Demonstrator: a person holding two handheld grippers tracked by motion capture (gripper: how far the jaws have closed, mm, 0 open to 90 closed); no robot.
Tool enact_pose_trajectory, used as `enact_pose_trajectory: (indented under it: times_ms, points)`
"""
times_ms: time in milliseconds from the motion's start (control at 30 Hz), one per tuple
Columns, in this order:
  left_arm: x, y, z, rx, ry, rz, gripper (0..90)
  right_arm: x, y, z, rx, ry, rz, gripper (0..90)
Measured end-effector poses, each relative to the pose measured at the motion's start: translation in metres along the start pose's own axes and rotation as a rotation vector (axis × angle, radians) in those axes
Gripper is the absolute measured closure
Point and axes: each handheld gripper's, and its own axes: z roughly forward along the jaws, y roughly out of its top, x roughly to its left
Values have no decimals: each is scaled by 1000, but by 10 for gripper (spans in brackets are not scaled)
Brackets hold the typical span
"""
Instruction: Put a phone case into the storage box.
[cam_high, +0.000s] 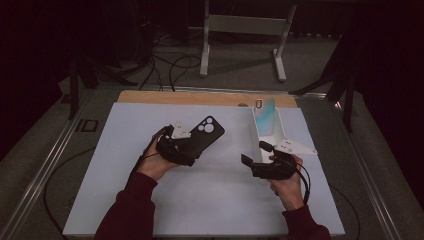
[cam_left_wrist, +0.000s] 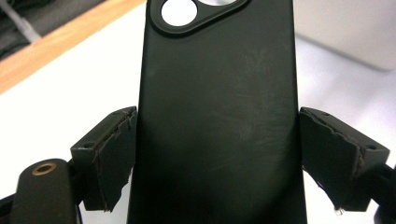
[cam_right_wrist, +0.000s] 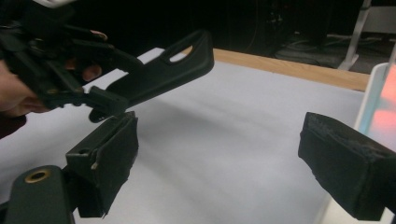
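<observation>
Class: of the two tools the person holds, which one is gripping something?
The left tool: its jaws clamp the sides of a black phone case. The right tool has open jaws with nothing between them.

The left claw grips a black phone case above the worktop; the right claw sits beside a white box.

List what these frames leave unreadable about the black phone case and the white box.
- Phone case: lower end cut off by the bottom edge, left gripper view.
- White box: contents too small in the high view; a blurred, edge-cropped glow in the right gripper view.
- Right gripper: empty, open.
</observation>
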Motion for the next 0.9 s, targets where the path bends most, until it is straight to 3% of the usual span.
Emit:
enact_pose_trajectory:
  times_ms: [300, 467, 600, 700, 833, 900]
  points:
    - [-23, 15, -3, -62, -37, 49, 157, 0, 24, 13, 16, 31, 57, 110]
    - [-32, 19, -8, -97, -49, 66, 156, 5, 33, 17, 16, 60, 52, 109]
    - [-37, 22, -12, -168, -77, 62, 155, 10, 36, 22, 12, 81, 66, 133]
    - [-41, 24, -12, -194, -98, 67, 154, 13, 38, 28, 13, 91, 84, 202]
    - [-47, 26, -9, -196, -100, 83, 153, 16, 41, 31, -1, 104, 112, 434]
    - [-49, 27, -8, -192, -99, 88, 152, 17, 41, 31, -3, 103, 123, 490]
